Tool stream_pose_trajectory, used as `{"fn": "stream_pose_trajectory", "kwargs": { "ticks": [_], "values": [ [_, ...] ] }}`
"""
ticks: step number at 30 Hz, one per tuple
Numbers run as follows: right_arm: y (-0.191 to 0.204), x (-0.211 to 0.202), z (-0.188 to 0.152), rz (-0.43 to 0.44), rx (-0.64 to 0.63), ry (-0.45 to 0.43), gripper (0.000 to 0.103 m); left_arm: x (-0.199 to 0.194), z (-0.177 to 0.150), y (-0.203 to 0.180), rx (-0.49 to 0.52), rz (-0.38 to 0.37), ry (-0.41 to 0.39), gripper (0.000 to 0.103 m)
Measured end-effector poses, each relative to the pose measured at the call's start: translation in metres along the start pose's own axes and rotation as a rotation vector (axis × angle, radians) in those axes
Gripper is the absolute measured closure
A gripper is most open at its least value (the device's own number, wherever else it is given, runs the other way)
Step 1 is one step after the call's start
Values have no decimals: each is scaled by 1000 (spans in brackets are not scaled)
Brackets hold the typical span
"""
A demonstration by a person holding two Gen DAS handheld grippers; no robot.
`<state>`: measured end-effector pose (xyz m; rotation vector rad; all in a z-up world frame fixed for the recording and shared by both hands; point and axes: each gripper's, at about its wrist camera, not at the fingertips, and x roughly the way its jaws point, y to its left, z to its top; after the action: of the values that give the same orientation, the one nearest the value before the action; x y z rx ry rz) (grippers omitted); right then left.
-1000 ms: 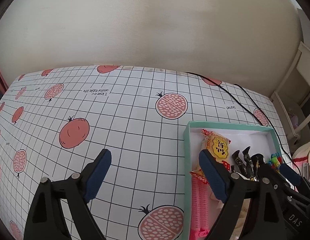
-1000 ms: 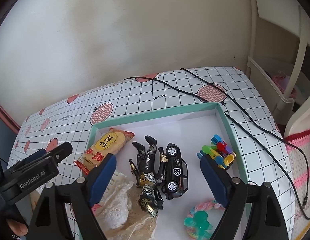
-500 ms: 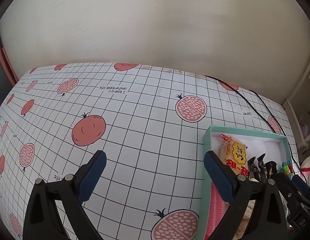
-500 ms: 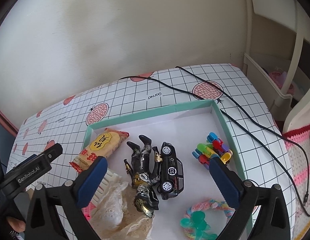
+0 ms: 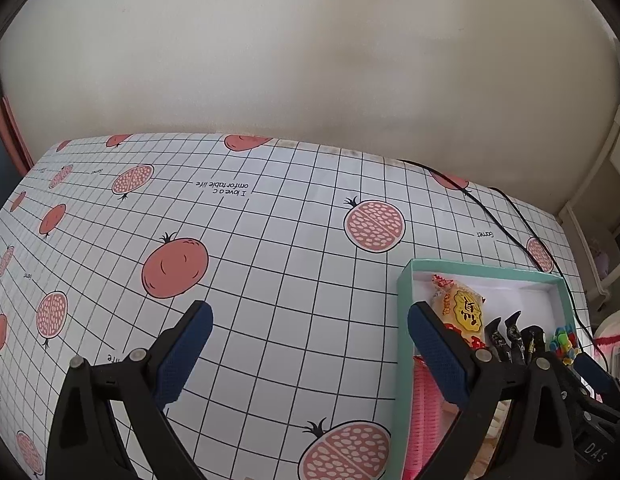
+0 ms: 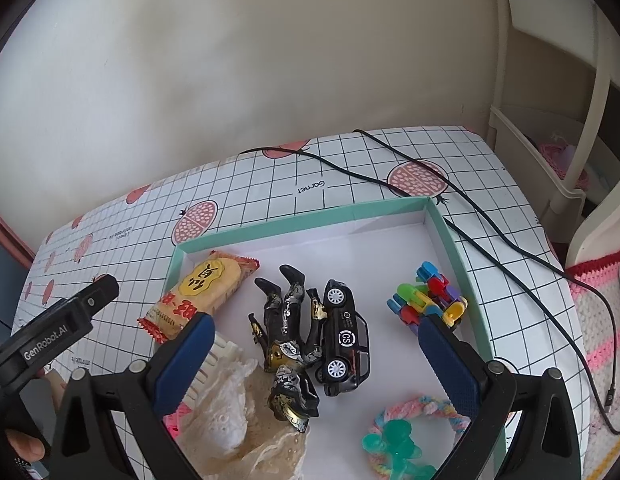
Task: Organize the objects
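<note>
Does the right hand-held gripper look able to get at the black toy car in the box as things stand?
Probably yes: the right hand-held gripper hangs open above the black toy car, nothing covering it, though the dark figurine lies against its side.

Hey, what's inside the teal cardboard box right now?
The teal cardboard box holds a yellow snack packet, black figurine, black toy car, colourful clips, lace cloth and braided ring; grippers hide the near edge.

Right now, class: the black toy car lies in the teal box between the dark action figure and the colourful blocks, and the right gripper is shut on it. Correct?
Not quite. The right gripper is open and holds nothing; it hovers above the black toy car. The car does lie in the teal box, between the dark action figure and the colourful blocks. The right wrist view shows this.
</note>
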<state>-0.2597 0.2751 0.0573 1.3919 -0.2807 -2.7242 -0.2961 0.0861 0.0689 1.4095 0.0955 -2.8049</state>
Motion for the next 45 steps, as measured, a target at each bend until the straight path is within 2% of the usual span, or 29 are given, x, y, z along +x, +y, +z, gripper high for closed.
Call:
{"fn": "stream_pose_trajectory", "kwargs": {
  "ticks": [11,23,36,42,45],
  "values": [
    [7,-19,-4,-16,-16,8,0,-27,-1,4,-26,-11,2,5],
    [23,-83,-16,-25,-42,-20,0,-86,-21,21,-33,-5,-7,5],
    [32,-165,-54,-35,-73,-87,0,-159,-70,31,3,-23,-98,5],
    [31,-181,-82,-34,-75,-90,0,-180,-97,42,-1,-55,-116,5],
    [30,-183,-94,-31,-74,-87,0,-187,-109,45,11,-43,-128,5]
  ]
}}
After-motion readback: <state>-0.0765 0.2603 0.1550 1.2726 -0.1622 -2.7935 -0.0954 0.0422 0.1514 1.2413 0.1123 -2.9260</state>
